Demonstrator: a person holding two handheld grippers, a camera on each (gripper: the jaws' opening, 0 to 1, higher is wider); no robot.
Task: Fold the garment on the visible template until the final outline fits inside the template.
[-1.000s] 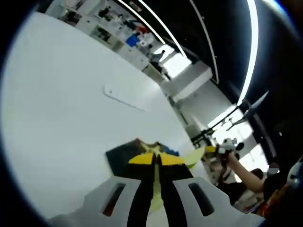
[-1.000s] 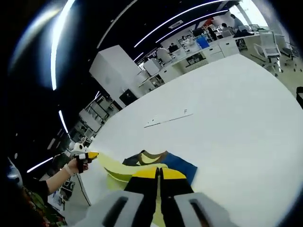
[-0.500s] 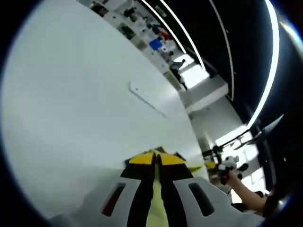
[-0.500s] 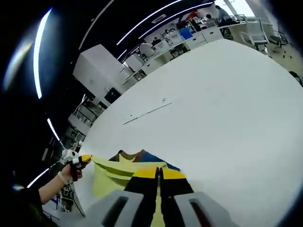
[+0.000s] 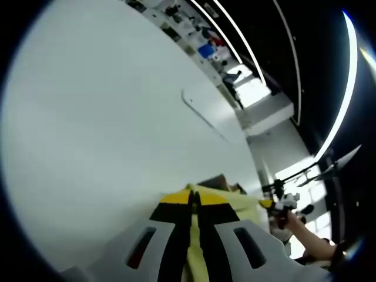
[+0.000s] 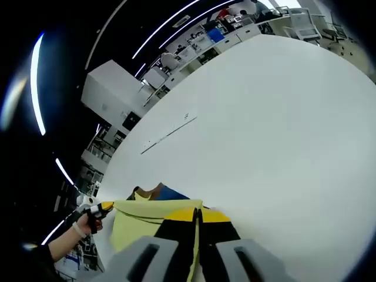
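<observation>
The garment (image 6: 138, 222) is yellow with a blue part (image 6: 171, 192) and a dark collar, and it lies low over the white table (image 6: 264, 117). My right gripper (image 6: 195, 212) is shut on its yellow edge. My left gripper (image 5: 193, 197) is also shut, with yellow fabric (image 5: 194, 261) running between its jaws. The cloth (image 5: 235, 201) stretches between the two grippers. The right gripper (image 5: 279, 205), in a hand, shows at the right of the left gripper view. The left gripper (image 6: 94, 210) shows at the left of the right gripper view.
A thin pale strip (image 6: 167, 133) lies flat on the table beyond the garment, also visible as a strip (image 5: 202, 114) in the left gripper view. Desks, shelves and chairs (image 6: 235, 32) stand behind the far table edge. A sleeve (image 6: 50, 252) enters low left.
Both cameras have tipped, so more table shows. The yellow cloth now stretches tauter between the grippers and covers more of the blue part. Both grippers stay shut on it.
</observation>
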